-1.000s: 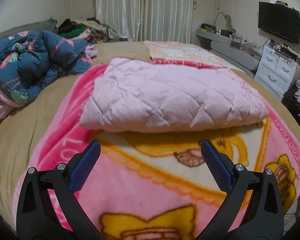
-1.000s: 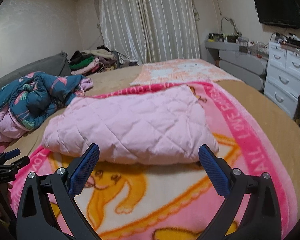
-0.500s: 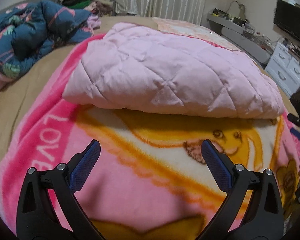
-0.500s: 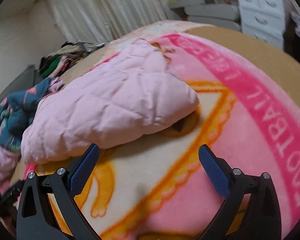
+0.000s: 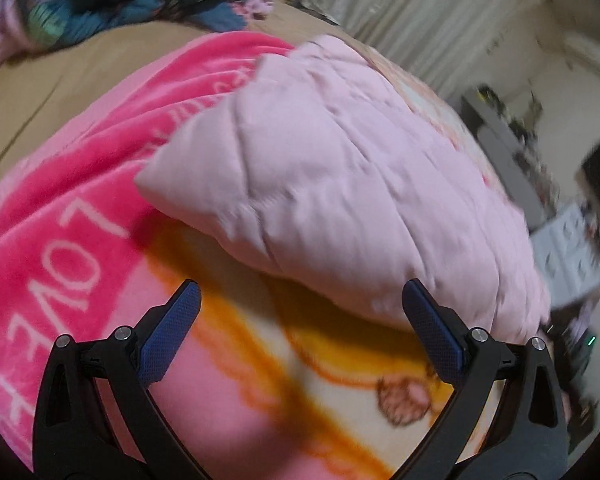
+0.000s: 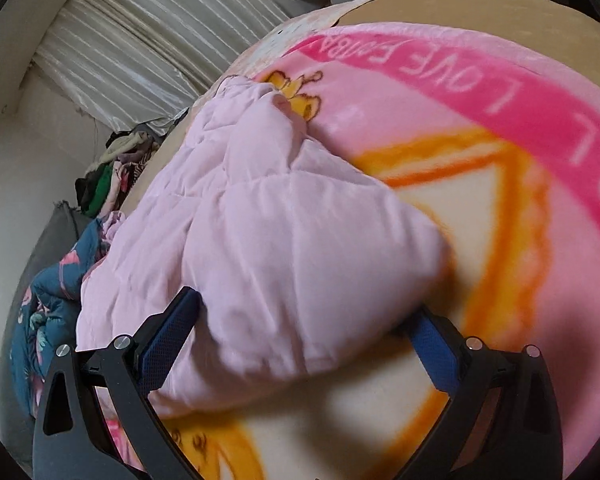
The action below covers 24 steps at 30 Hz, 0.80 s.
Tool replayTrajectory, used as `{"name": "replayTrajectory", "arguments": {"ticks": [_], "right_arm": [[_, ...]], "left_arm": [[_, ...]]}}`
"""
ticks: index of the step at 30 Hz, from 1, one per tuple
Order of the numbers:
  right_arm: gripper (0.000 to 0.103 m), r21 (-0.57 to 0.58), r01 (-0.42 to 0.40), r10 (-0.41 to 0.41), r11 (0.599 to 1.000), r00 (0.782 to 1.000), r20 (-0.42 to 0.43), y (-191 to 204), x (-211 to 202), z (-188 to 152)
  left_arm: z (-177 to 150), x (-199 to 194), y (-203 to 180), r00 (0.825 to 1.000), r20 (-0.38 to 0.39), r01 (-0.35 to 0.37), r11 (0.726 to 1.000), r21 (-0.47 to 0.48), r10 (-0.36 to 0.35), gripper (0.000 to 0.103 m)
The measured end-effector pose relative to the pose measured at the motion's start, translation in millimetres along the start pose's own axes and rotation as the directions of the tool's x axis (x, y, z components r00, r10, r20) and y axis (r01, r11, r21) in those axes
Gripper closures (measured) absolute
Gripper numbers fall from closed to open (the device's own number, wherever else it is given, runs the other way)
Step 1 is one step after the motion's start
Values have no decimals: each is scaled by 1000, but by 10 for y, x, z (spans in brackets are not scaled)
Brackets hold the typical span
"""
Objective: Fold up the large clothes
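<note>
Right wrist view: right gripper (image 6: 304, 322) stood wide open straddling the near corner of the pink quilt (image 6: 268, 240), probably to pinch it. Quilt lay folded on the blanket (image 5: 80, 200); left gripper (image 5: 300, 312) wide open, empty, just short of it.

The left hand-held gripper (image 5: 300, 308) hovers with jaws spread wide over a pink cartoon blanket (image 5: 72, 216). A folded pale pink quilted garment (image 5: 340, 184) lies on the blanket just ahead, its near edge between the fingertips.
</note>
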State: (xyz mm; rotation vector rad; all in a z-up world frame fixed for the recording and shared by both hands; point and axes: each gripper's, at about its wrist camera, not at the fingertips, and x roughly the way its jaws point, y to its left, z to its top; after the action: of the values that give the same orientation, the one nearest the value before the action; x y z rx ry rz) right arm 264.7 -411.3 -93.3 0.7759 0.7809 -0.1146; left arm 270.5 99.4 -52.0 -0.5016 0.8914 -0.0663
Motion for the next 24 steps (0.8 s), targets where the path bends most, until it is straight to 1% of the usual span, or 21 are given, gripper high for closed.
{"name": "replayTrajectory", "arguments": {"ticks": [3,5,7,11,16,24], "right_arm": [[4,7,-4,4,1000,1000,-6,-8,99,49],[4,4,-6,6,1000,1000,-9,-8,133,64],[4,-1,-7,7,1000,1000,-12,-12,167,83],[4,-8,-15,15,1000,1000,-15,-22,190,80],[4,-17,-18,17,1000,1000,-24,0,247,118],[4,-37,-9,9,999,1000,-13,67,343,167]], "left_arm": [[104,69,117,999,5,46,994,-96,-46,9],[165,161,188,995,9,97,979,-181,-97,9],[199,255,218,992,10,124,965,-231,-125,9],[256,445,209,986,24,163,943,-291,-163,8],[343,619,190,984,24,177,934,-310,-178,8],[411,727,143,982,18,184,948,-260,-186,8]]}}
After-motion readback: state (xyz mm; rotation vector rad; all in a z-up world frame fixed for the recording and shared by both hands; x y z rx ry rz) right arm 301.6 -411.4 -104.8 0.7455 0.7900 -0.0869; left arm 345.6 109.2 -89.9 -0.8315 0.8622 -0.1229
